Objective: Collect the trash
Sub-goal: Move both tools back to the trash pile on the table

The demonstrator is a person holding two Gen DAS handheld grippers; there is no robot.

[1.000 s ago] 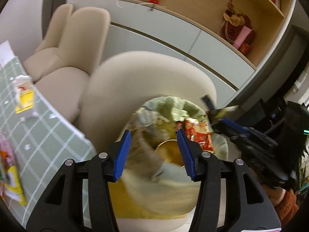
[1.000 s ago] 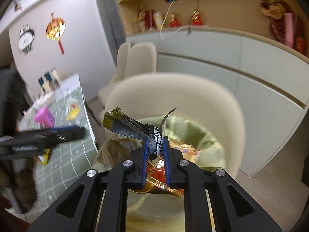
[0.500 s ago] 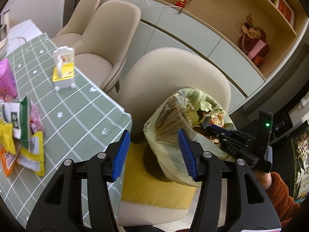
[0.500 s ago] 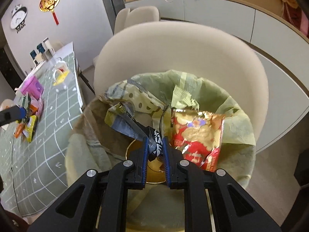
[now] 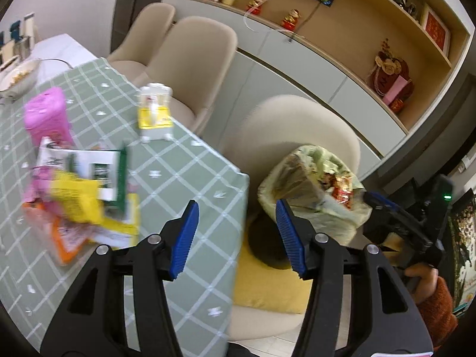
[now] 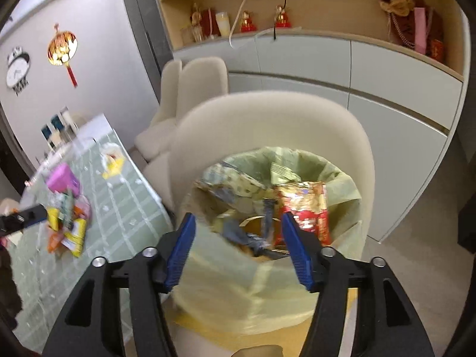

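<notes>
A yellow-green trash bag (image 6: 339, 187) stands open on a beige chair (image 6: 267, 119); it also shows in the left wrist view (image 5: 342, 217). A dark wrapper (image 6: 253, 238) lies inside it beside a red foil packet (image 6: 306, 208). My right gripper (image 6: 238, 250) is open and empty just above the bag's near rim. My left gripper (image 5: 236, 238) is open and empty over the table's corner, between the bag and a pile of wrappers (image 5: 86, 196) on the green checked tablecloth (image 5: 184, 184). The right gripper shows in the left wrist view (image 5: 395, 223).
On the table stand a pink box (image 5: 47, 116), a small yellow-white carton (image 5: 154, 116) and a bowl (image 5: 20, 74). More beige chairs (image 5: 190, 56) line the table's far side. A white cabinet with shelves (image 5: 312, 59) runs behind.
My right gripper opened and the dark wrapper dropped into the bag. My left gripper swung left from the bag toward the table, bringing the wrapper pile into view.
</notes>
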